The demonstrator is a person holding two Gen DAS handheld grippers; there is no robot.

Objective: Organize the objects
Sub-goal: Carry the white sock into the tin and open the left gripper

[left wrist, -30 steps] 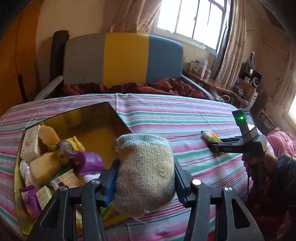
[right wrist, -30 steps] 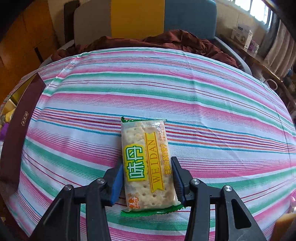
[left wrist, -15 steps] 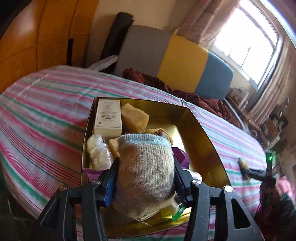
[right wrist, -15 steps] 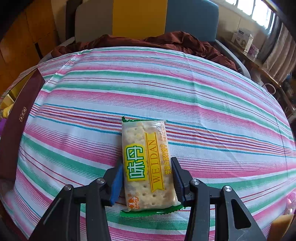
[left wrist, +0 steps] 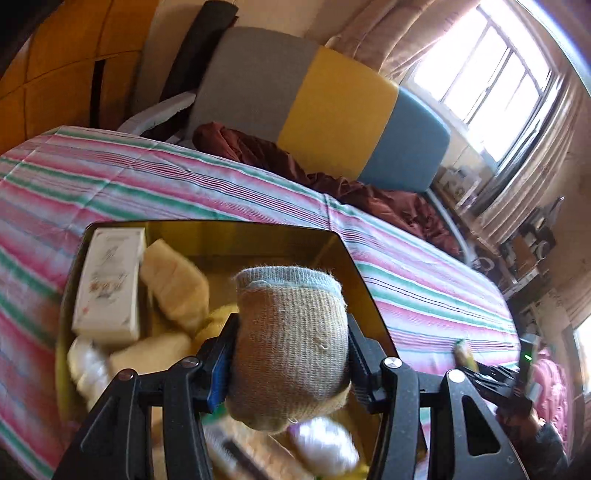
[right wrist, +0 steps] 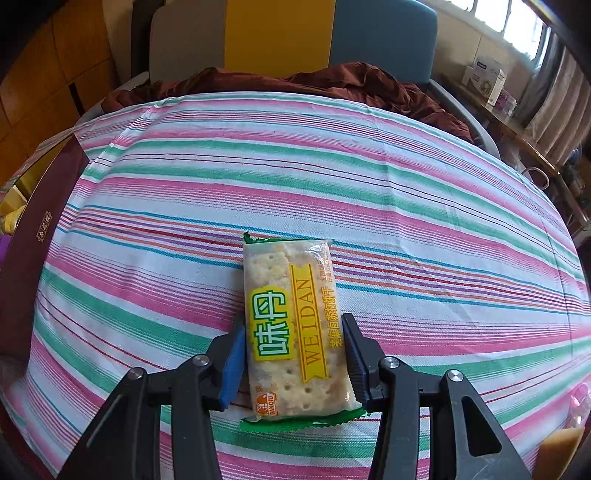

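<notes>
The left wrist view looks forward and down along its fingers, close over a gold box point(left wrist: 236, 236) on the striped cloth point(left wrist: 155, 188), with a sofa point(left wrist: 332, 107) and a window point(left wrist: 480, 70) far behind. The right wrist view tilts down more steeply, close to the cloth point(right wrist: 332, 177), facing the same sofa point(right wrist: 280, 33). Both views share the cloth, the sofa and the box, whose side point(right wrist: 37, 229) shows at the right view's left edge.

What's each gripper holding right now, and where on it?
Left gripper clamps the rolled sock across its middle. Right gripper grips the cracker packet by its long sides, near end.
</notes>
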